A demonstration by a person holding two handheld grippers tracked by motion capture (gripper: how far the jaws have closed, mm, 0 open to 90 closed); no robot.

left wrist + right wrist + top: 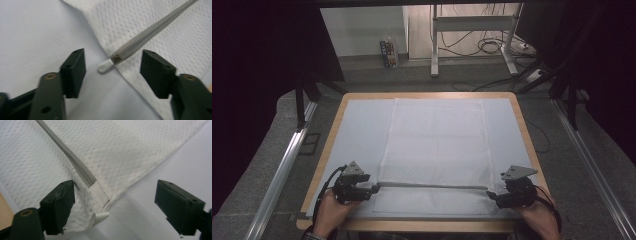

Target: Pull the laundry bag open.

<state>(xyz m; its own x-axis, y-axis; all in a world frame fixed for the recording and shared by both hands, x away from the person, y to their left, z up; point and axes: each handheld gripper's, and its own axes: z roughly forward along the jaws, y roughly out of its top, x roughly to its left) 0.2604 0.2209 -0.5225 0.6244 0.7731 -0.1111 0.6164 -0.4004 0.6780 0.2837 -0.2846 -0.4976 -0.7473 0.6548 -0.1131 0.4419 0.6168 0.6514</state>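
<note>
On the bench (328, 150), covered by a pale sheet, a white mesh bag (437, 145) lies flat at the centre, reaching from the far edge at 12 o'clock to the near edge at 6 o'clock. Its weave is fine and dimpled, and a grey zipper (432, 186) runs across it near the person's side, from about 8 o'clock to 4 o'clock. At 8 o'clock the left claw (373, 189) sits at the zipper's left end; in the left gripper view the left claw (112, 72) stands wide, both jaws apart from the white tip (105, 66) that pokes past the bag's edge onto the pale sheet (37, 30), and it grips nothing. At 4 o'clock the right claw (493, 196) sits at the zipper's other end. In the right gripper view the right claw (115, 207) is also spread wide and empty, with the zipper's flat white tape end (100, 193) lying just beside its left jaw at the bag's corner.
</note>
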